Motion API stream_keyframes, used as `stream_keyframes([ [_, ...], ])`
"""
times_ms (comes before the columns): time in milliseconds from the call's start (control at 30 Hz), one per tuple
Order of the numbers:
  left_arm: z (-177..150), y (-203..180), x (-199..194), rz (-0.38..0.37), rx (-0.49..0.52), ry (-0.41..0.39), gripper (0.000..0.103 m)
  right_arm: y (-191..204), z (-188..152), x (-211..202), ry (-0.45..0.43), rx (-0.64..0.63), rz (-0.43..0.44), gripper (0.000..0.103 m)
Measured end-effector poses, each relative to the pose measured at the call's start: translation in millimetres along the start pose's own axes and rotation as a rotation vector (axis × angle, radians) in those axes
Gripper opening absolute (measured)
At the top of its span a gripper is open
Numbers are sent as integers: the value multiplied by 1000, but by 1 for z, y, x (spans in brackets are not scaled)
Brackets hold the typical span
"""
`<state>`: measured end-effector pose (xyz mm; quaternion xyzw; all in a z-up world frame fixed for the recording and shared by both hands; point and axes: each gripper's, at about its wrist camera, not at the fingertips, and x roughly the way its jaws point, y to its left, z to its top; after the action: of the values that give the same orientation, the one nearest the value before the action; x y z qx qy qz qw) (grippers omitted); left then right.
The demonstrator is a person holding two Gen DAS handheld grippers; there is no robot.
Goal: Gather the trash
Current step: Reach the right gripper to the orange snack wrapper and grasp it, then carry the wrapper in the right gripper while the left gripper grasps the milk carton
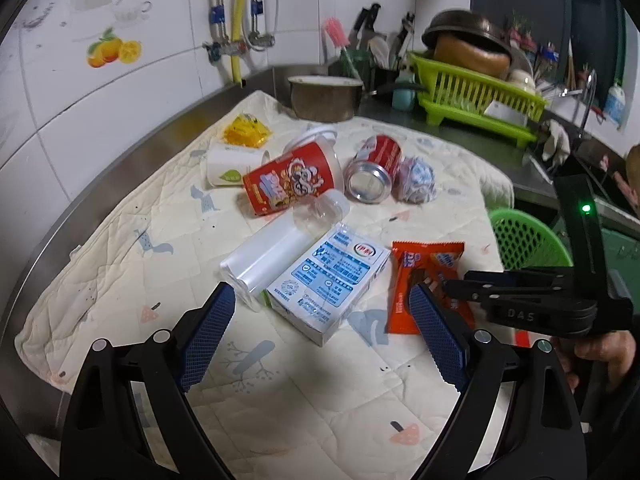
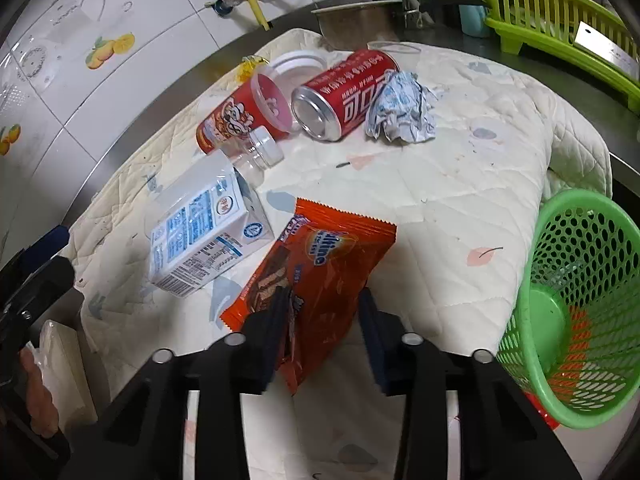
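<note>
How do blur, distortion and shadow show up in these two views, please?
Left wrist view: fisheye bends the tiled wall; the dish rack looks soft, the milk carton sharper. Right wrist view: the right gripper fingers are motion-smeared, shading the orange wrapper.

I counted two cups (image 1: 294, 178) (image 1: 234, 166), one can (image 1: 374, 170), one carton (image 1: 328, 280), one wrapper (image 2: 320, 264), one basket (image 2: 580, 304).

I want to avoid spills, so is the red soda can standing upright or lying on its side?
On its side: the red soda can lies on the quilted cream cloth, its round silver end facing the camera.
</note>
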<state>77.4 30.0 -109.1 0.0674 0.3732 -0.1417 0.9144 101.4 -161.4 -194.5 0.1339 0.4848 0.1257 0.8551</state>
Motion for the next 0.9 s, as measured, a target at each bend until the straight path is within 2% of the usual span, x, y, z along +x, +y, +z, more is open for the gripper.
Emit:
stream_keyframes([
  [33,1,0,3,-6,5,7,87,-1,0,1,3,4,5,22],
  [233,6,0,11,-31,42,43,87,-5,-2,-2,-12,12,25,4],
  [400,11,4,25,-85,34,70,87,-9,-2,-10,-43,8,17,3],
  [500,16,-1,36,-97,82,77,87,-12,-2,-20,-67,-6,7,2],
  [567,20,-2,44,-143,99,80,87,-14,-3,-26,-80,-12,4,2],
  [633,23,-1,53,-149,113,88,87,-15,-4,-33,-92,-21,1,2],
  [767,25,10,71,-213,77,117,87,-14,-7,-48,-122,-54,-15,2],
  [900,24,14,84,-255,85,131,87,-16,-9,-57,-133,-60,-20,3],
])
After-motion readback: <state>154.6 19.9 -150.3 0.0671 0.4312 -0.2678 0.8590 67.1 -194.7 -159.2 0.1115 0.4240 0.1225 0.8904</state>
